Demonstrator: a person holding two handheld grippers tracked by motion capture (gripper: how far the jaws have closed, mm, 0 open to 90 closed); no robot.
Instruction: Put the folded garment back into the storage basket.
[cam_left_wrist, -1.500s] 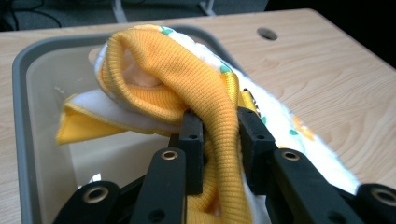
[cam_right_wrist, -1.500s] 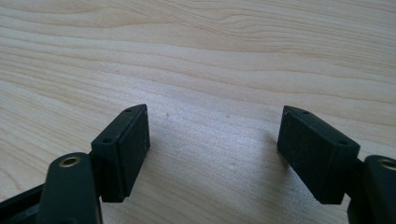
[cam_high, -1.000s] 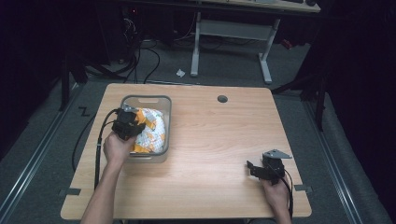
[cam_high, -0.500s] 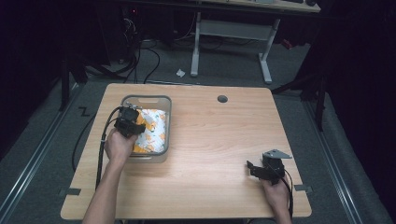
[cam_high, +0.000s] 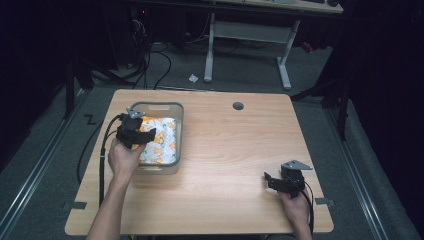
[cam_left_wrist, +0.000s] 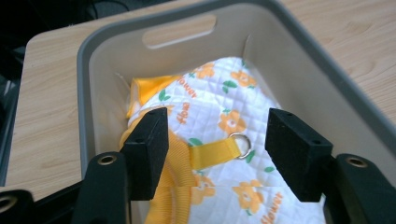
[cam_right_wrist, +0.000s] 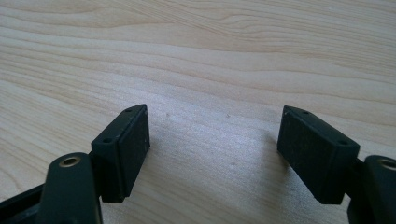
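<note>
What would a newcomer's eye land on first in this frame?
The white quilted cloth with orange flowers and yellow trim stands out, lying in the grey bin at the table's left. The left tool hangs just above it, its jaws having just been opening, apart with nothing gripped; a yellow strap with a metal ring lies below the gap. The right tool rests open on bare wood near the front right corner.

One grey bin, one flowered cloth, two claws, one table.

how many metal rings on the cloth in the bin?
1. A single metal ring sits at the end of the yellow strap on the flowered cloth, inside the grey bin. Folds may hide others.
</note>
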